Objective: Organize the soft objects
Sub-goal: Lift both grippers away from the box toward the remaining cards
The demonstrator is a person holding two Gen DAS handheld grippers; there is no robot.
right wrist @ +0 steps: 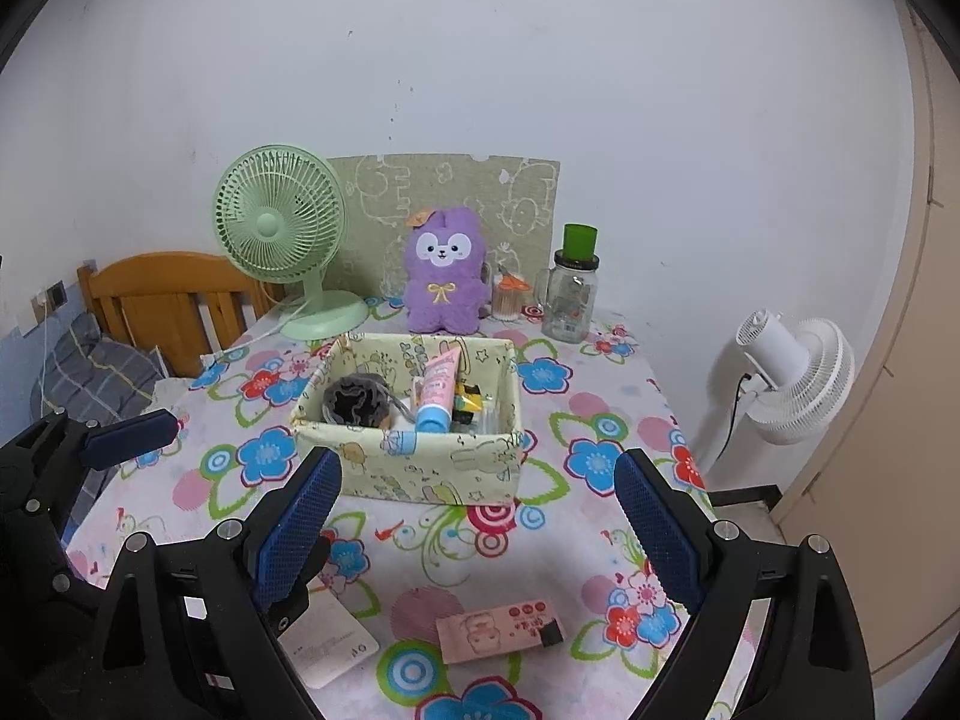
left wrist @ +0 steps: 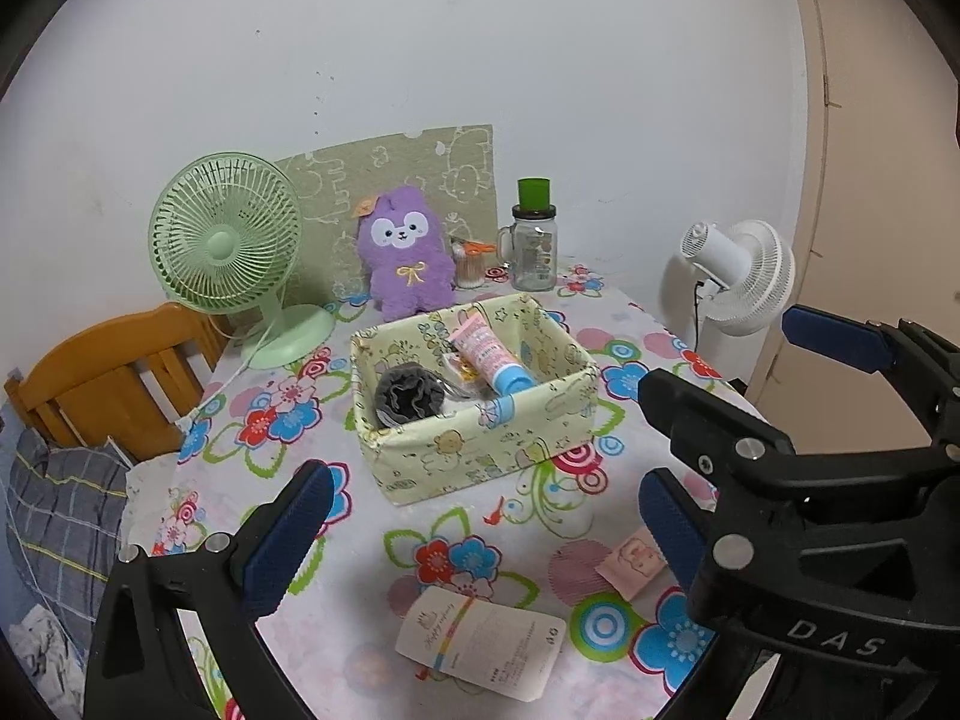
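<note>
A pale yellow fabric box (left wrist: 480,450) (right wrist: 420,468) stands mid-table. It holds a dark grey scrunchie (left wrist: 408,393) (right wrist: 357,399) and a pink tube with a blue cap (left wrist: 489,354) (right wrist: 437,390). A purple plush toy (left wrist: 405,255) (right wrist: 443,273) sits upright behind the box. On the near cloth lie a white card with a hair band (left wrist: 480,642) and a pink packet (left wrist: 636,558) (right wrist: 501,630). My left gripper (left wrist: 480,522) is open and empty above the near table. My right gripper (right wrist: 480,528) is open and empty, in front of the box.
A green desk fan (left wrist: 231,246) (right wrist: 282,228) stands back left. A glass jar with a green lid (left wrist: 534,240) (right wrist: 573,285) and a cotton-swab pot (right wrist: 507,297) stand back right. A white fan (left wrist: 744,276) (right wrist: 792,372) is beyond the right edge, a wooden headboard (left wrist: 108,378) on the left.
</note>
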